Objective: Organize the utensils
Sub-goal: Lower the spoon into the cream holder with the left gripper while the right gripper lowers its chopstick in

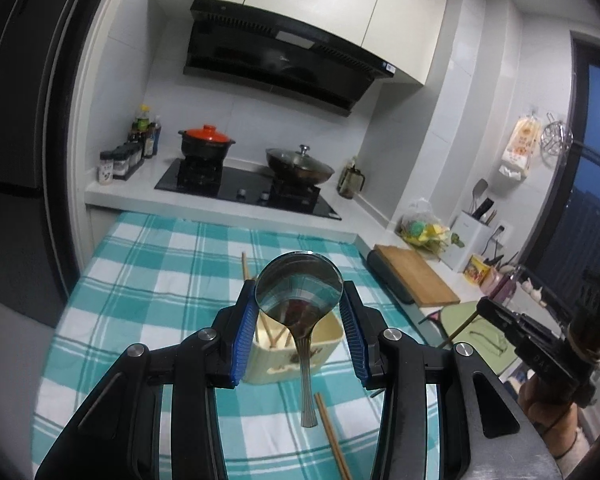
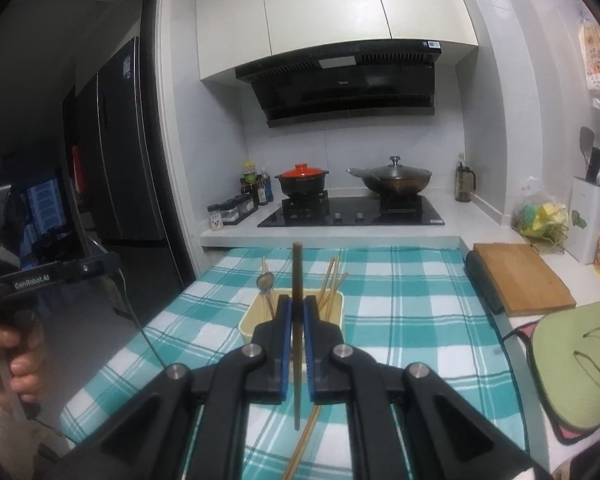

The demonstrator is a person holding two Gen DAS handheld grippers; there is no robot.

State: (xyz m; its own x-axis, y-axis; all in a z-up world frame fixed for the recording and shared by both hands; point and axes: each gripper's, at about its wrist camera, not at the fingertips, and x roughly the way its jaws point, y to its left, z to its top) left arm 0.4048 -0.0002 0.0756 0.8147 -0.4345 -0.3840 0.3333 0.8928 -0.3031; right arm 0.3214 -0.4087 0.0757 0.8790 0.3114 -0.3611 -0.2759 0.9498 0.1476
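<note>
My left gripper (image 1: 299, 312) is black with ribbed blue pads (image 1: 246, 332), and the spoon (image 1: 300, 300) it grips is shiny silver. My right gripper (image 2: 298, 330) has the same black frame and blue pads (image 2: 286, 340), closed on a dark brown chopstick (image 2: 297, 320). The tablecloth (image 1: 160, 264) is a teal-and-white check crossed with thin lines. The utensil holder (image 2: 252, 320) is pale cream-yellow, with light tan chopsticks (image 2: 332, 280) in it. One clay pot (image 2: 302, 182) is black under an orange-red lid (image 2: 301, 171). The cutting board (image 2: 520, 276) is warm brown wood
</note>
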